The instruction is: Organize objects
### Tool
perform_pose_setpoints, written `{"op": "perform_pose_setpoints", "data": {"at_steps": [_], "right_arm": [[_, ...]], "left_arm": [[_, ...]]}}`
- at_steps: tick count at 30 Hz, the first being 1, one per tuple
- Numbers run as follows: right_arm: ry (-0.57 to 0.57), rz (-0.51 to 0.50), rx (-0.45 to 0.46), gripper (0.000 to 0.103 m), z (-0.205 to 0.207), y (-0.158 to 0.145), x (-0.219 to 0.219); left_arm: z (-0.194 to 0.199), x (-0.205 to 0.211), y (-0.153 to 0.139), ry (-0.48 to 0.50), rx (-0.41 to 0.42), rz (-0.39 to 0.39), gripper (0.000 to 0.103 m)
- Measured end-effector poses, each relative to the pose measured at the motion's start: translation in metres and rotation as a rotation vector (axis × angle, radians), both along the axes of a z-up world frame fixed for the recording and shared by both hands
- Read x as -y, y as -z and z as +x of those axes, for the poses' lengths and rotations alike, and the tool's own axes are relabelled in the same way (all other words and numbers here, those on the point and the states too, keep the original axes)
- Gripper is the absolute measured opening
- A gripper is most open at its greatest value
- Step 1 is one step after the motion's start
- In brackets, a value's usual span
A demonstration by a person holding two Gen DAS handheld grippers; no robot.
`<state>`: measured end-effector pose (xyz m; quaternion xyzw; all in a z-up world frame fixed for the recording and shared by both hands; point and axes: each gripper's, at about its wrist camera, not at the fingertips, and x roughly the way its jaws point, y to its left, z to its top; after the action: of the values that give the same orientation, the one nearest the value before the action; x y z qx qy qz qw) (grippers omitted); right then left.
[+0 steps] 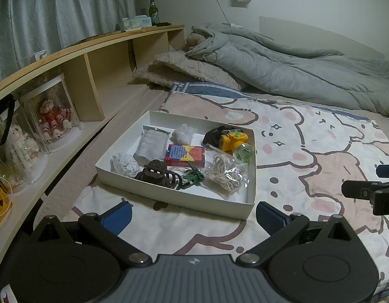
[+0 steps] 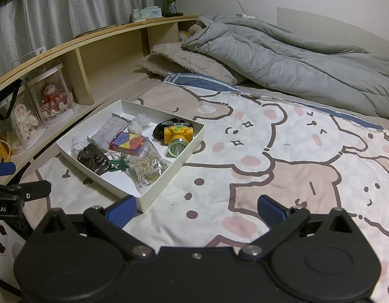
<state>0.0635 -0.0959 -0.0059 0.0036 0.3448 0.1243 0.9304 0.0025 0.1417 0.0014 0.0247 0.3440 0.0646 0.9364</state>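
White tray [image 1: 174, 199] at frame centre, holding a yellow headlamp [image 1: 233, 140] with green lens rim, a red-blue-yellow patterned box [image 1: 185, 155], a green clip [image 1: 194, 176], a dark brown hair claw [image 1: 156, 174] and beige rubber bands [image 1: 226, 174]. Cream blanket [image 2: 270, 176] printed with brown-outlined, pink-cheeked bears (blue-edged at upper centre); grey quilt [image 2: 295, 58] upper right. Green bottle [image 2: 171, 1] up top, pale wood shelf [image 1: 106, 50] left, blue pads on black grippers.

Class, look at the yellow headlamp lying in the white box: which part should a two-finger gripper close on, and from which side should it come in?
Grip the yellow headlamp across its boxy yellow body, probably from above. Its two flat sides face outward and suit parallel fingers, whereas the green-rimmed lens is round and the black strap behind is loose. The white box wall stands close beside it, blocking a sideways approach, so descending vertically looks safest.
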Motion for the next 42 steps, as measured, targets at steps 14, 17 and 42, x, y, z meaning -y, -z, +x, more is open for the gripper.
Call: {"op": "perform_pose_setpoints", "data": {"at_steps": [14, 17, 42], "right_arm": [[-0.003, -0.001, -0.005, 0.103, -0.0003, 0.0011, -0.0030], [-0.002, -0.002, -0.004, 0.103, -0.0005, 0.0011, -0.0039], [-0.002, -0.001, -0.005, 0.103, 0.0000, 0.0012, -0.0052]], "left_arm": [[0.0011, -0.0042, 0.0009, -0.005, -0.002, -0.003, 0.103], [0.0009, -0.0044, 0.0010, -0.006, -0.002, -0.003, 0.103], [0.0017, -0.0094, 0.0003, -0.007, -0.002, -0.011, 0.103]]}}
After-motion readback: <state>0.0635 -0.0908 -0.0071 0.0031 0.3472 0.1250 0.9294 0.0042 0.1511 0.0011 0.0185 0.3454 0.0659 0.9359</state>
